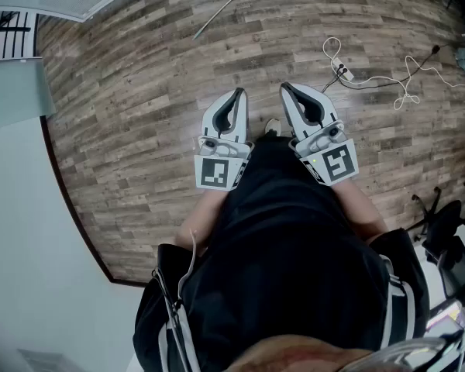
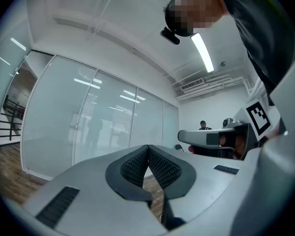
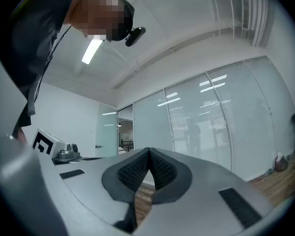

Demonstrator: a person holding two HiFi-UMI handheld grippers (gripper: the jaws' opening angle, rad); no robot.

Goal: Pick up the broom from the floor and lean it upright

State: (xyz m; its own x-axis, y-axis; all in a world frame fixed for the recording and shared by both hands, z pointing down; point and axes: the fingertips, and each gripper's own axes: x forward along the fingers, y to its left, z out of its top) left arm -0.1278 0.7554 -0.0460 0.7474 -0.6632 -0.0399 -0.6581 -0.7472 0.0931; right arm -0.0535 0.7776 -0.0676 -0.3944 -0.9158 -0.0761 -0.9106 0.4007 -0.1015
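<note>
Left gripper (image 1: 238,93) and right gripper (image 1: 286,88): jaws together, empty. Broom (image 1: 223,9) lies well ahead on the floor (image 1: 139,91) — reaching it with jaws unopened would likely just shove it away.

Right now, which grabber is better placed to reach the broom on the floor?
Probably the left. The broom lies ahead on the floor, its handle end nearer the left gripper than the right gripper. Both are shut and empty, so either must open first.
</note>
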